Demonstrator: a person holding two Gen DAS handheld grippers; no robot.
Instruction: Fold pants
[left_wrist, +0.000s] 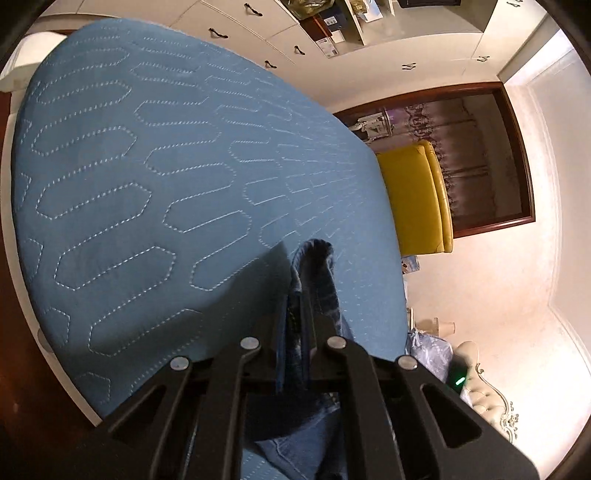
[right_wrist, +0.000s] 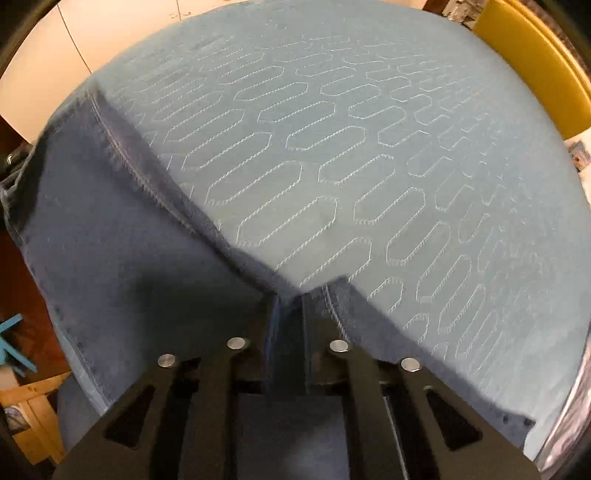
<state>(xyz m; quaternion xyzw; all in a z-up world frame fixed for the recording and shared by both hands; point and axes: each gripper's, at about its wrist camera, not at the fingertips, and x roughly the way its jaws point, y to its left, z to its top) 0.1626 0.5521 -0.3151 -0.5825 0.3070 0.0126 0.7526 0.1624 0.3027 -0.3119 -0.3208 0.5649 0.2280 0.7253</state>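
Note:
Dark blue denim pants (right_wrist: 110, 236) lie on a blue quilted bedspread (right_wrist: 369, 166), stretched from the left side toward my right gripper. My right gripper (right_wrist: 290, 306) is shut on a pinched edge of the pants, just above the bed. In the left wrist view my left gripper (left_wrist: 301, 295) is shut on a bunched fold of the pants (left_wrist: 317, 273), held above the bedspread (left_wrist: 147, 166). More denim hangs below the left fingers. The rest of the pants is hidden behind the grippers.
A yellow armchair (left_wrist: 417, 199) stands past the bed's far edge, also in the right wrist view (right_wrist: 535, 62). White cabinets with dark handles (left_wrist: 258, 33) line the wall. A dark window (left_wrist: 472, 158) is beside the chair. Wooden floor and a blue stool (right_wrist: 14, 343) lie left.

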